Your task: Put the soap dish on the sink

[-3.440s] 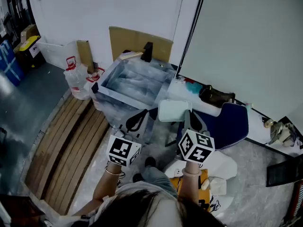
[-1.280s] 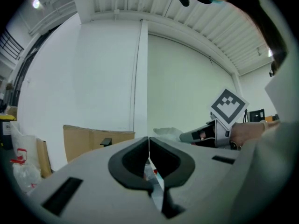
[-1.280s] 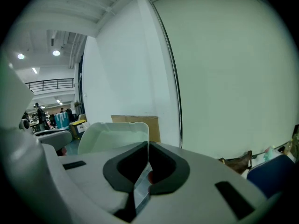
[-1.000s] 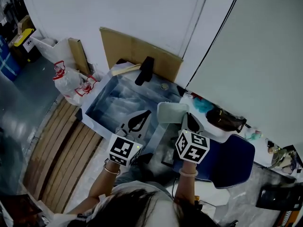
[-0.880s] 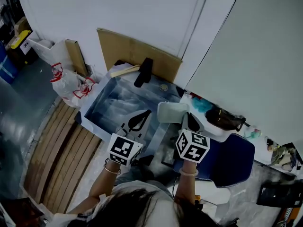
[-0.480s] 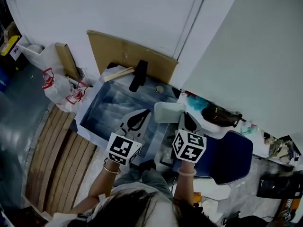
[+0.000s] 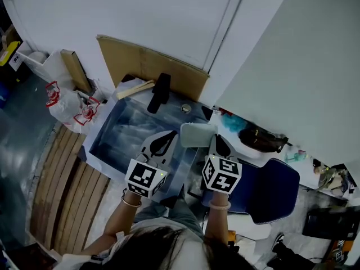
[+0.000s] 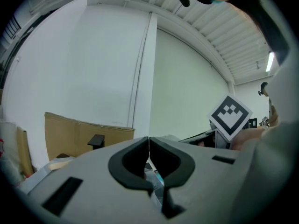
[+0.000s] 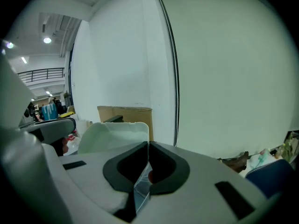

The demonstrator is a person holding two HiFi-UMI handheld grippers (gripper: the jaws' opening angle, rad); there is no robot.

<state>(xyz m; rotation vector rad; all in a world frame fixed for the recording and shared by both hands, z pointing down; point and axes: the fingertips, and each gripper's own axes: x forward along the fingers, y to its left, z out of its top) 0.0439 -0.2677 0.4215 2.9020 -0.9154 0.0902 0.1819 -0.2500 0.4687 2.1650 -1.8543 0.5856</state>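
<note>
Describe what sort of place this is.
Probably a workshop or storage area, not a bathroom: the sink stands against a bare white wall with a cardboard sheet propped behind it, wooden slats on a grey floor beside it, and plastic bags nearby.

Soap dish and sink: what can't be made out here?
Soap dish: near edge, head view, covered by the right gripper.
Sink: near right corner, head view, behind the left gripper; bottom dim and blurred. In the left gripper view, that gripper's body blocks almost all of it.
</note>
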